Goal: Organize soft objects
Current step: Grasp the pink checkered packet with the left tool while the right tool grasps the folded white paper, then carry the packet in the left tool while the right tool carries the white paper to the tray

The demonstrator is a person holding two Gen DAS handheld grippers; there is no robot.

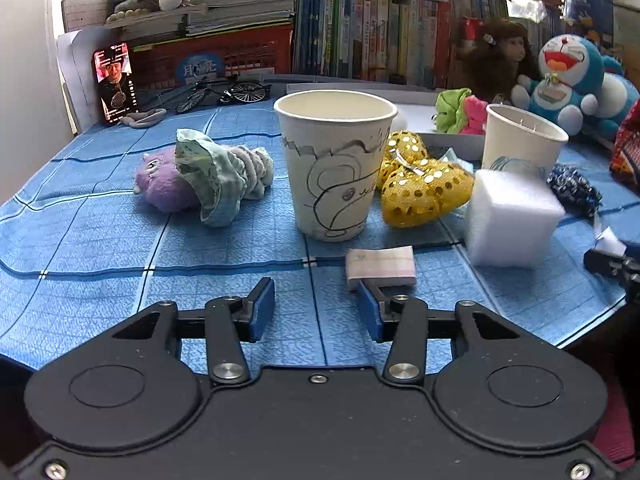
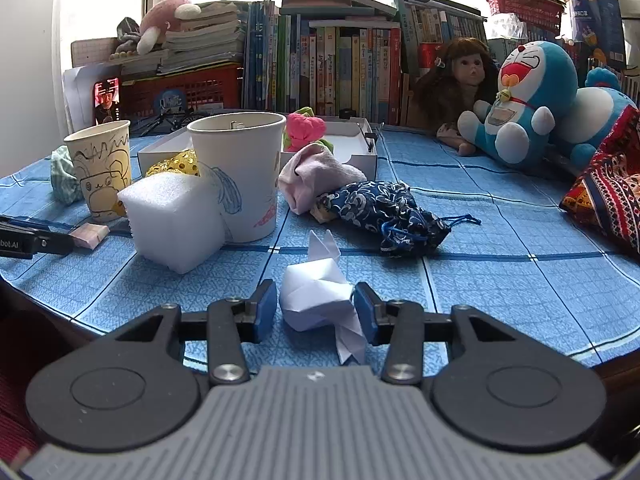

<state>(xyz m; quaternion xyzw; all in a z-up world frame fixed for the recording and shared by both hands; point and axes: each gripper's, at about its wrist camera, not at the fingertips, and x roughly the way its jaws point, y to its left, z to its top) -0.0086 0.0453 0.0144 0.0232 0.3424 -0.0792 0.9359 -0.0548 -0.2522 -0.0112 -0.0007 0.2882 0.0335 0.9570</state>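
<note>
White paper rabbit [image 2: 316, 300], ears seemingly pointing away.

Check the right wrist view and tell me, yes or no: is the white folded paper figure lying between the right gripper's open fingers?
Yes, the white folded paper figure sits between the spread blue pads of the right gripper.

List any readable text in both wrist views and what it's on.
"bot.AI": partial print on the left gripper, cut off by the frame edge in the right wrist view.
Book spines: print too small to read.
Phone screen: captions blurred.
Red crate label: blurred characters, unreadable.
Paper cups: drawings only, no words.
</note>
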